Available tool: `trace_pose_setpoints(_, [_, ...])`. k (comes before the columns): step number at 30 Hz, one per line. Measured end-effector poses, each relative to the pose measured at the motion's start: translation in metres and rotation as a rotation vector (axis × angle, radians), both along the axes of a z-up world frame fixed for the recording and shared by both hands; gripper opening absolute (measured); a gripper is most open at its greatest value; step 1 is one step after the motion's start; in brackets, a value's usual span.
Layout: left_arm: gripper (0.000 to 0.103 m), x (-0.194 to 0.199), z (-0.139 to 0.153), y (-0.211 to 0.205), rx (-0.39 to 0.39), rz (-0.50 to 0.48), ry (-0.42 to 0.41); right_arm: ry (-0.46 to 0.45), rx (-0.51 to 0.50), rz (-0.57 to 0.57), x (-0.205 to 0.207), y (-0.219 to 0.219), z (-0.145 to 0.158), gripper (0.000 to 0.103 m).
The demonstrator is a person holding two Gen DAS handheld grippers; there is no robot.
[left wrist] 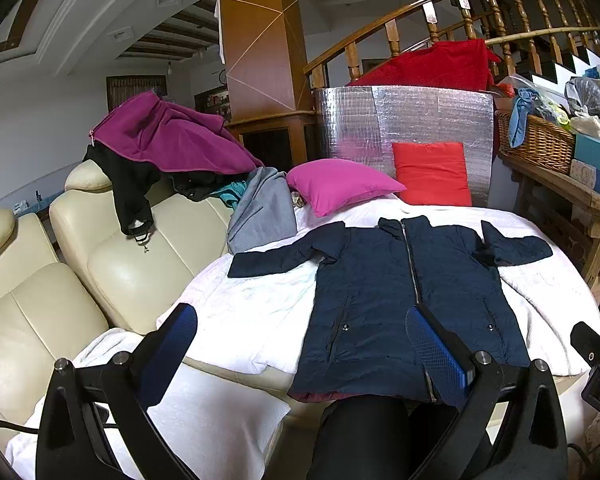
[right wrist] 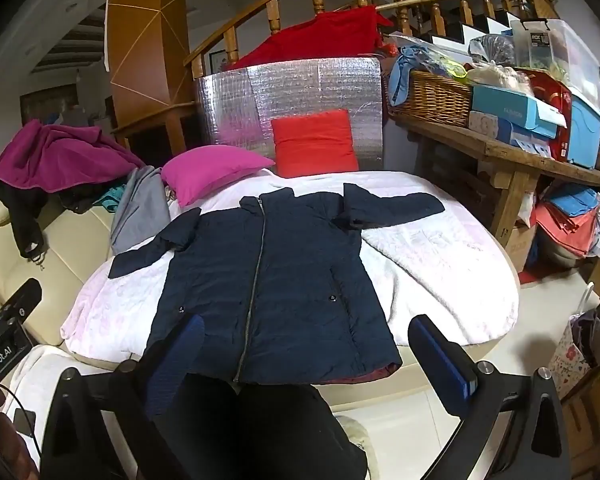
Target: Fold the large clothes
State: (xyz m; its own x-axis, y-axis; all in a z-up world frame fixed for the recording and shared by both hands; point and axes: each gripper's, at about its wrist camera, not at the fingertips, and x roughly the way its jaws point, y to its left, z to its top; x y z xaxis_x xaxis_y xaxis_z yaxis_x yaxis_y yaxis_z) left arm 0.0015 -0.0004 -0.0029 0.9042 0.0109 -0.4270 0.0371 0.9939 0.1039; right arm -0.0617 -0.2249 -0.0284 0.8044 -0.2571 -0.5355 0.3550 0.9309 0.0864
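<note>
Presently, my stock-take, left to right:
Sofa (left wrist: 40, 304): cream leather, smooth, padded; a dumping place for clothes I judge still unfolded.
Fleece (left wrist: 172, 136): magenta, soft, draped over the sofa back.
Left gripper (left wrist: 300, 344): tongs spread wide, holding nothing, blue ribbed pads; I keep it low at the hem, ready.
Jacket (left wrist: 384, 296): navy, quilted, zipped shut; lies flat on the white blanket (left wrist: 244, 320), front up, sleeves spread, so folding can begin.
Pillows: pink (left wrist: 340, 184), red (left wrist: 432, 172), plump, behind the collar.
Right gripper (right wrist: 304, 352): tongs wide, empty, above the hem.
Basket (right wrist: 432, 98): woven wicker, on a wooden bench.
</note>
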Motion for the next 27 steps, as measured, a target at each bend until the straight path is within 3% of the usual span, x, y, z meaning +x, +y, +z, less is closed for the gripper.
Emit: trace_pose_setpoints(27, [0.103, 0.0008, -0.0002, 0.0014, -0.002, 0.002, 0.008, 0.0, 0.009, 0.001, 0.0011, -0.0007, -0.0018, 0.103])
